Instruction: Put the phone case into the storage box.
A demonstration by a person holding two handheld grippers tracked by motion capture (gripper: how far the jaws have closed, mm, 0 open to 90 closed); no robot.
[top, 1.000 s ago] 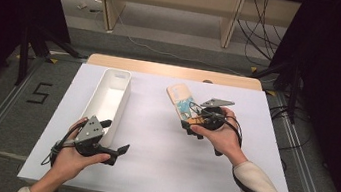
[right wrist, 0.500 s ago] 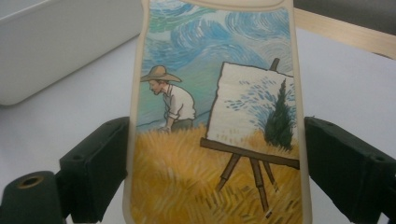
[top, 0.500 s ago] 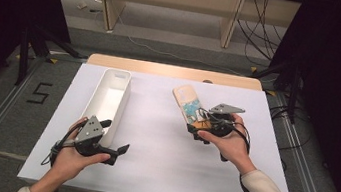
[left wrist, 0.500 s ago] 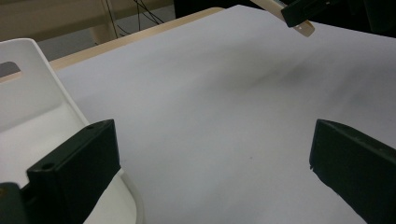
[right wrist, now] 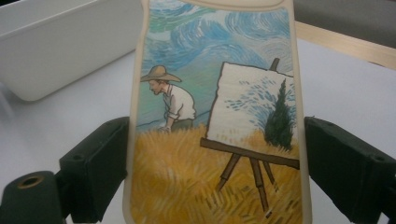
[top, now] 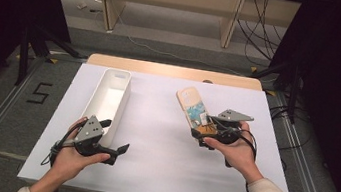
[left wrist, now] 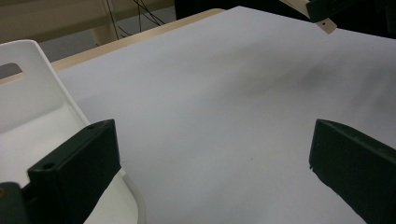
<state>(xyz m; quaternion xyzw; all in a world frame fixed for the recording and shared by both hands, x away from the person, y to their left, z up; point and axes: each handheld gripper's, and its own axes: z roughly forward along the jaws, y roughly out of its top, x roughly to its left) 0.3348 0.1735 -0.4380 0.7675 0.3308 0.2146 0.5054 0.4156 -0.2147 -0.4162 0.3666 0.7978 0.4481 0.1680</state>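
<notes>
A beige phone case [top: 191, 105] [right wrist: 215, 116] printed with a painter, an easel and a wheat field is held above the white tabletop at the right. My right gripper [top: 201, 128] [right wrist: 215, 144] is shut on it, with one black jaw pressed against each long edge. A long white bin [top: 125, 100] [left wrist: 28, 93] [right wrist: 56, 51] stands empty at the left. My left gripper [top: 115, 136] [left wrist: 212, 140] rests at the bin's near end, open, with bare table between its jaws.
The white table sheet [top: 161, 145] ends in a wooden strip [top: 172, 71] at the far edge. Beyond it are wooden shelf legs and loose cables on the floor. Dark stands flank the table on both sides.
My right gripper has carried the phone case to the right and slightly nearer the person. The left gripper has stayed by the bin.
</notes>
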